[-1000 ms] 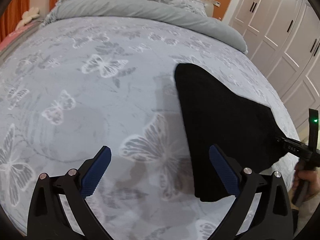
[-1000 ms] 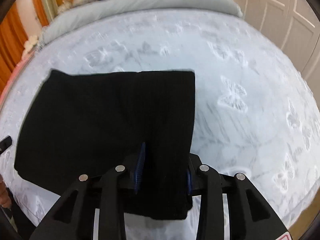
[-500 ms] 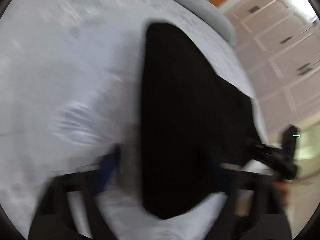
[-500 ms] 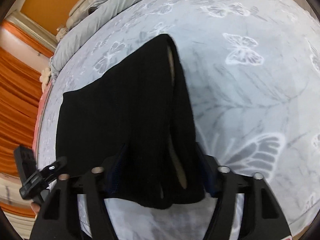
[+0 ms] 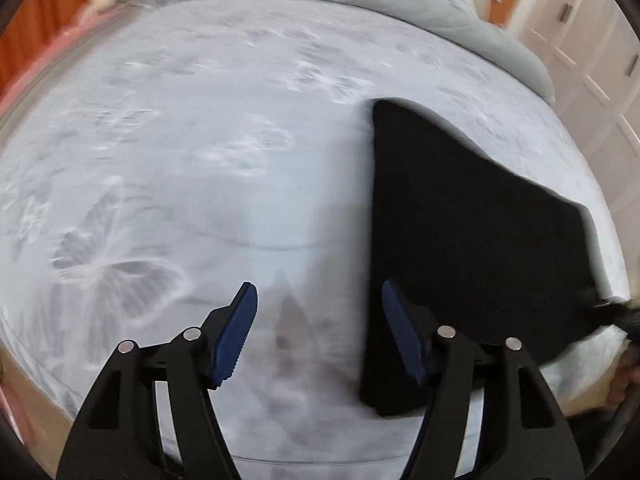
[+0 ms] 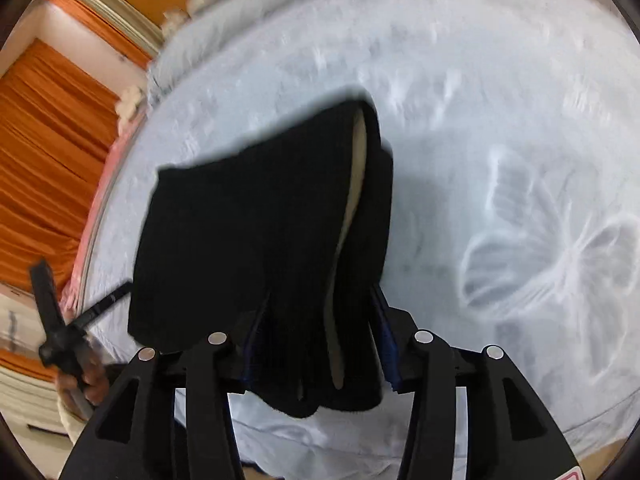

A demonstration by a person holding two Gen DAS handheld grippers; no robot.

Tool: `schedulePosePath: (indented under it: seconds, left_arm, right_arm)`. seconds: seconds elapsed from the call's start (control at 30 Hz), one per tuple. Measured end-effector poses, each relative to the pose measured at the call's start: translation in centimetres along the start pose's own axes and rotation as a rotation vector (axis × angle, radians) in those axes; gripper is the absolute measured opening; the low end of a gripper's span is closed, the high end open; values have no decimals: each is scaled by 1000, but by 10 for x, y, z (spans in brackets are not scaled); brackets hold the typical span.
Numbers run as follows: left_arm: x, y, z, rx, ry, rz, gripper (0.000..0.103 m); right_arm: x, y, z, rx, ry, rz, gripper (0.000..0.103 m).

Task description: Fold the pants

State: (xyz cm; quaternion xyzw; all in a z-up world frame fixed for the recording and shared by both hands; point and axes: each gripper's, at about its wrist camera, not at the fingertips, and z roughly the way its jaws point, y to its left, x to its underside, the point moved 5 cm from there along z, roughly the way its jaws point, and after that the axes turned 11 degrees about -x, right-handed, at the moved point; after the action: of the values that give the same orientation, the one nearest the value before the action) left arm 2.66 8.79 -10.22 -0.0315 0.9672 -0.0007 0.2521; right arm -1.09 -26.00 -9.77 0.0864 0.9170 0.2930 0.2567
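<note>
The black pants lie folded on the butterfly-print bed sheet, right of centre in the left wrist view. My left gripper hovers over bare sheet with its jaws opening; its right pad sits beside the pants' left edge and nothing is between the pads. In the right wrist view a thick bunch of the pants fills the gap of my right gripper. Both pads touch the fabric while the jaws are opening, and a pale inner layer shows in the fold. The left gripper appears at the far left, held by a hand.
A rolled grey duvet lies across the head of the bed. White wardrobe doors stand to the right, orange curtains to the left. The bed's near edge runs just under both grippers.
The left gripper swung over the pants, then back to their left edge, with its jaws narrower than at first. The right view rolled, and the bunch of pants between its fingers grew thicker.
</note>
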Motion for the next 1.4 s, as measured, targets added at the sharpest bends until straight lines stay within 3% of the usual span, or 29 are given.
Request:
schedulePosePath:
  seconds: [0.07, 0.1, 0.2, 0.3, 0.37, 0.4, 0.43, 0.5, 0.57, 0.6, 0.7, 0.77, 0.8, 0.87, 0.97, 1.0, 1.07, 1.13, 1.17, 1.2, 1.27, 1.33, 1.37, 1.4]
  left_arm:
    - [-6, 4, -16, 112, -21, -65, 63]
    - [-9, 1, -22, 126, -34, -68, 64]
    - [-20, -28, -41, 114, -107, 11, 78]
    - [-34, -69, -45, 113, -148, 104, 84]
    - [-40, -91, -33, 101, -150, 142, 86]
    - [-41, -100, -20, 92, -133, 161, 86]
    - [-40, -104, -5, 72, -105, 174, 86]
    - [-33, -104, 14, 18, -75, 171, 86]
    - [-26, -92, 30, -40, -59, 153, 87]
    - [-24, -86, 37, -19, -45, 137, 89]
    - [-22, -76, 46, 41, -10, 90, 94]
    - [-24, -75, 45, 58, 1, 80, 94]
    - [-25, -73, 42, 65, -4, 75, 93]
    - [-27, -72, 35, 66, -15, 67, 92]
    - [-32, -69, 21, 21, -70, 63, 92]
    - [-34, -67, 16, 0, -98, 66, 92]
    - [-41, -61, 11, -81, -141, 73, 92]
    - [-47, -50, 16, -209, -162, 72, 93]
    - [-48, -47, 20, -235, -159, 71, 94]
    - [-48, -44, 26, -244, -145, 71, 94]
    - [-48, -38, 33, -233, -118, 59, 94]
    - [-51, -29, 25, -221, -130, 27, 93]
    - [-54, -24, 19, -218, -147, 20, 93]
    - [-58, -16, 10, -219, -175, 8, 93]
  right_arm:
    - [-9, 8, -20, 48, -101, -66, 60]
    - [-13, 8, -22, 43, -113, -76, 64]
    - [-26, 11, -4, 49, -82, -84, 64]
    - [-40, 18, 15, 98, -67, -117, 64]
    - [-44, 26, 28, 128, -61, -162, 52]
    - [-48, 27, 39, 158, -30, -193, 18]
    - [-48, 26, 46, 157, -11, -200, 8]
    - [-57, 33, 38, 124, -64, -197, 6]
    - [-66, 47, 15, 77, -169, -233, 5]
    - [-69, 34, 19, 106, -160, -205, 5]
    - [-61, -13, 63, 189, 41, -98, 6]
    - [-63, 3, 48, 211, -7, -166, 10]
    - [-64, 11, 34, 207, -56, -170, 17]
    - [-62, 20, 16, 188, -116, -163, 18]
    - [-56, 38, -4, 179, -205, -213, 20]
    - [-55, 52, -4, 136, -205, -248, 20]
    - [-60, 75, 12, 59, -168, -288, 16]
    - [-55, 101, 44, 7, -64, -331, 15]
    - [-52, 110, 61, 3, -11, -350, 15]
    - [-49, 114, 82, 13, 46, -365, 13]
    - [-46, 93, 131, 130, 182, -337, 7]
    - [-57, 85, 136, 116, 138, -244, 6]
    - [-62, 95, 131, 105, 116, -244, 7]
    - [-67, 116, 123, 42, 70, -289, 7]
